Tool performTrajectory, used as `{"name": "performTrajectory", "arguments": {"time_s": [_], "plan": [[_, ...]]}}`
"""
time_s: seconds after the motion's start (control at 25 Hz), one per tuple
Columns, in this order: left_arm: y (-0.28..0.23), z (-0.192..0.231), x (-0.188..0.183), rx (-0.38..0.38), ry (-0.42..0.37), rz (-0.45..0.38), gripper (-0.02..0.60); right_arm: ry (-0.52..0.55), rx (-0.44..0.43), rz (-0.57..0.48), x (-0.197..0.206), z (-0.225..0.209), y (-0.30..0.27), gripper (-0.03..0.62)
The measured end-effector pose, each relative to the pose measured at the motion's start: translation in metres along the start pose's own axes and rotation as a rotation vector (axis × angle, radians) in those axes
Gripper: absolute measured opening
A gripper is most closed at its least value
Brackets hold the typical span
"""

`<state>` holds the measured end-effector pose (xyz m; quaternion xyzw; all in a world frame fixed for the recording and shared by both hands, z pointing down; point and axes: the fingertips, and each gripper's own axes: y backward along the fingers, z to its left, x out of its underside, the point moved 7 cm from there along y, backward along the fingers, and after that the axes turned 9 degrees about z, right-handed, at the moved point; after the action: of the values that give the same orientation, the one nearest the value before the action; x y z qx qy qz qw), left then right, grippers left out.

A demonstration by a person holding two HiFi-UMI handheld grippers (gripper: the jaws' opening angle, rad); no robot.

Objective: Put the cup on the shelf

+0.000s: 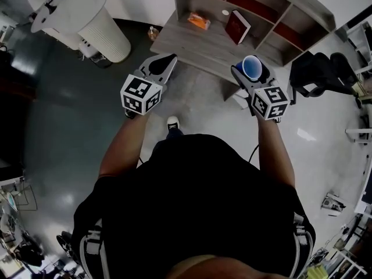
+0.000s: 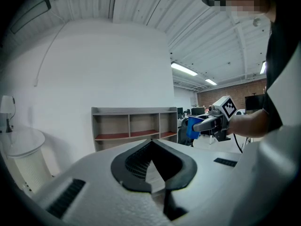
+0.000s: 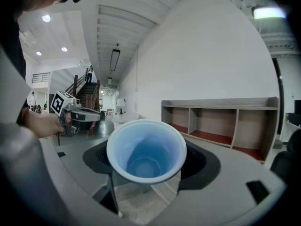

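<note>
The blue cup (image 1: 251, 67) is off the floor and off the shelf, gripped in the right gripper (image 1: 253, 75) with its open mouth facing up toward the head camera. In the right gripper view the cup (image 3: 146, 149) sits between the two jaws, which close against its sides. The left gripper (image 1: 165, 63) carries nothing; its jaws are closed with the tips touching.

By the look of it, the task is about half done. The pick-up is complete and the cup is being carried, but it is not yet on the shelf (image 1: 197, 48). The person stands facing the shelf with bare floor between, and both grippers are held out in front of the body, near the shelf's front edge in the head view but clearly short of it in the gripper views. What is left is likely to step in, set the cup down on a free board and open the jaws.

Counted: one cup, one shelf unit, two grippers. The gripper views show three open compartments in a row with reddish floors. On the wide grey board lie one orange packet (image 1: 199, 21), one dark red book (image 1: 237, 27) and one small white disc (image 1: 225, 12). Beside the shelf stand one white ribbed bin (image 1: 102, 25) to the left and one black chair (image 1: 317, 74) to the right.
</note>
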<state>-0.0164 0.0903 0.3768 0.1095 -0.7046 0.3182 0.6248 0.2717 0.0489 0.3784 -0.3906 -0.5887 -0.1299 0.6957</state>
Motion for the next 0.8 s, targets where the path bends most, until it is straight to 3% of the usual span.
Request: {"name": "performTrajectory", "arguments": {"time_s": [0.32,0.8], "plan": [[-0.014,0.04,0.005,0.034,-0.001,0.017,0.018,-0.031,0.027,0.008,-0.011,0.002,-0.032,0.365],[-0.027,0.041,0.014,0.043,0.02,0.02,0.018,-0.027,0.029,0.031,-0.006,-0.006,-0.038,0.365]]}}
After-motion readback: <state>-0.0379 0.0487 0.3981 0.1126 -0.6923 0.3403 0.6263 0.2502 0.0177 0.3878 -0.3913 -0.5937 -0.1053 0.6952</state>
